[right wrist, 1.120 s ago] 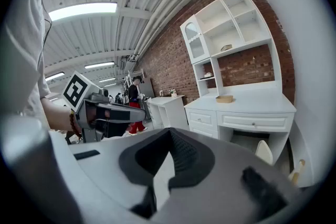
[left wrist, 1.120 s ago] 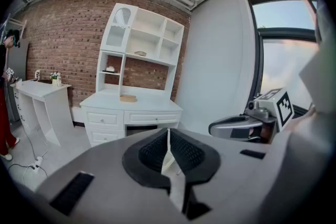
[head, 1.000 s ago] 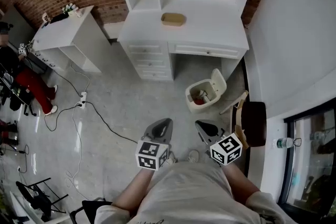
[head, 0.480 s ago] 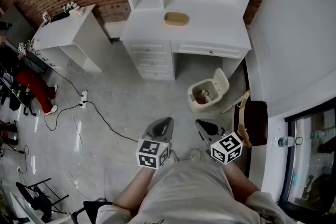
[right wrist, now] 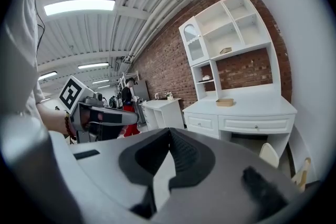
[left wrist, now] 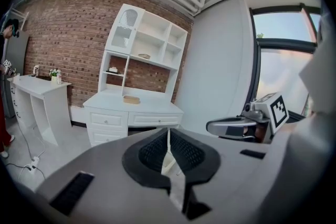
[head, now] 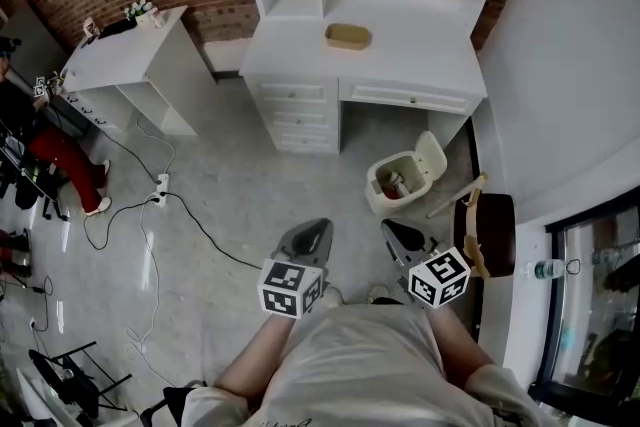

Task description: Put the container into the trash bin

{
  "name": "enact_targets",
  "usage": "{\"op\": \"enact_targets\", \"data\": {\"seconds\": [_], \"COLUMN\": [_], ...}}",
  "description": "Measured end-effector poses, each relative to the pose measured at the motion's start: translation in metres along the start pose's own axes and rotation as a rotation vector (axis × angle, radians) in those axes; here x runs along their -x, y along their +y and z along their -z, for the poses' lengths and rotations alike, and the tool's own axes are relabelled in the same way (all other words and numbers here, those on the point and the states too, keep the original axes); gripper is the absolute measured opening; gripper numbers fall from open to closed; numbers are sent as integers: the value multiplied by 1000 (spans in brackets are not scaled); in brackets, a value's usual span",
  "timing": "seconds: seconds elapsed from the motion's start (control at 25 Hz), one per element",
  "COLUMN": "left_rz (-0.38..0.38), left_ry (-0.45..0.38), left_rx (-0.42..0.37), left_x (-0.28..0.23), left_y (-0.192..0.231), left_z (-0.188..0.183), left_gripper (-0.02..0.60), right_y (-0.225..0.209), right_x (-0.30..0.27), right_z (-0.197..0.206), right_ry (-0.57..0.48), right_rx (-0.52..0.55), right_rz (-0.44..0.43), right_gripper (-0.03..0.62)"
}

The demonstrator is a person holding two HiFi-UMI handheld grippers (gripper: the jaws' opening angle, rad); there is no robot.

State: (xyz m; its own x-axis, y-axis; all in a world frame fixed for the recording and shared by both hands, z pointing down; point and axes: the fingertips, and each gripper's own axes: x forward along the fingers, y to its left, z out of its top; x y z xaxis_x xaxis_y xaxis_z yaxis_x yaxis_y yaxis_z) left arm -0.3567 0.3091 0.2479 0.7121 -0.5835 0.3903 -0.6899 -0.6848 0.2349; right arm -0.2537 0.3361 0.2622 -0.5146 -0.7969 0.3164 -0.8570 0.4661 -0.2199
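Observation:
The container (head: 347, 36), a shallow tan tray, lies on the white desk (head: 400, 55) against the brick wall; it also shows in the left gripper view (left wrist: 131, 99) and the right gripper view (right wrist: 224, 103). The cream trash bin (head: 400, 181) stands on the floor by the desk's right leg, lid up, with some rubbish inside. My left gripper (head: 322, 226) (left wrist: 168, 136) and right gripper (head: 388, 227) (right wrist: 169, 136) hover side by side over the floor, well short of desk and bin. Both are shut and hold nothing.
A white side table (head: 130, 55) stands at the left, with cables and a power strip (head: 158, 187) on the floor. A wooden chair (head: 482, 227) sits close on my right. A person in red trousers (head: 60, 165) is at the far left. Shelves rise above the desk.
The desk and the bin have drawn slightly nearer in the head view as I move forward. Both grippers travel along, still shut and side by side.

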Motion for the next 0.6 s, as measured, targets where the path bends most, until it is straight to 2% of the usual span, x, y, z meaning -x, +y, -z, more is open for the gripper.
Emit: {"op": "enact_targets", "data": {"seconds": [0.4,0.6], "left_rz": [18,5], "left_ry": [7,-15], "left_rx": [1,-1], "left_x": [20,13], "left_y": [29,44], "left_z": [6,-4], "left_gripper": [26,26], "right_y": [6,-12], "right_x": [-17,-29], "right_z": [-6,-15], "right_ry": [-23,-28], "right_rx": [-27,-10], "right_rz": [45,56], "right_gripper": [26,28]}}
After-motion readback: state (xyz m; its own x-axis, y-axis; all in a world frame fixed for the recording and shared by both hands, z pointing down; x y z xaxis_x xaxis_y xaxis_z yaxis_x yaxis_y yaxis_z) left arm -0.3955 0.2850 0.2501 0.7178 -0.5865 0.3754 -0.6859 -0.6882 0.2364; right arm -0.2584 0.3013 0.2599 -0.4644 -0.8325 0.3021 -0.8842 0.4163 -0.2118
